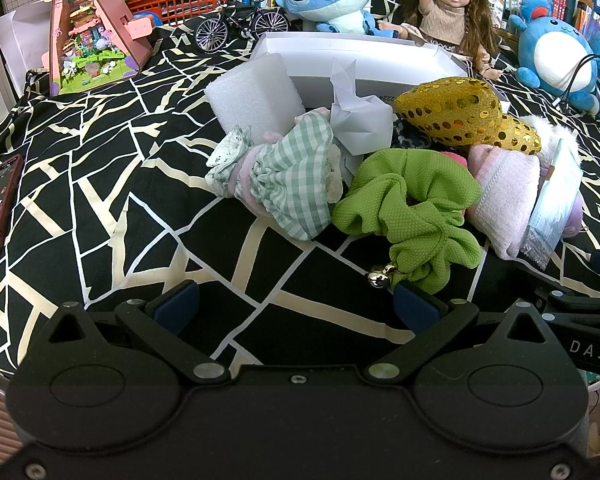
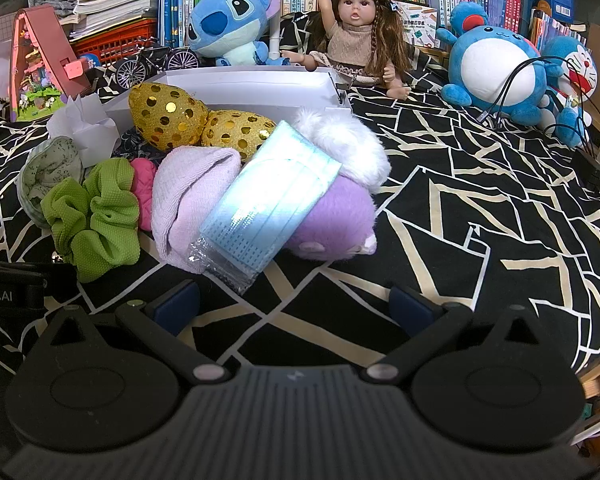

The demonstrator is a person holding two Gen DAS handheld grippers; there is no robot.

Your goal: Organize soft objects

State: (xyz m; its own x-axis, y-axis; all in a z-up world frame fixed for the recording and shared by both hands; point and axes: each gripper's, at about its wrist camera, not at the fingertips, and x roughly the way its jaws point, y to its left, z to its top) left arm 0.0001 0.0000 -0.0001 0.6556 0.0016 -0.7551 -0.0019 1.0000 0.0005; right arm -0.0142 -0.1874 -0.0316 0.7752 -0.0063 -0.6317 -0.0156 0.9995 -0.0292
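Both tools spread wide, empty, low before a heap of soft things.

The left tool (image 1: 296,304) gapes over the patterned cloth (image 1: 100,184), its right finger just beside the green scrunchie (image 1: 412,208). The right tool (image 2: 296,306) gapes too, nothing between its fingers, the packaged face mask (image 2: 268,204) just ahead, leaning on the purple plush (image 2: 336,216).

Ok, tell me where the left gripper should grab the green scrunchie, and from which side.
Grip the green scrunchie at its near bunched fold, just above the small silver bell, coming in low from the front. That ruffle sticks out toward the open left gripper and lies free of the checked cloth and lilac sock beside it.
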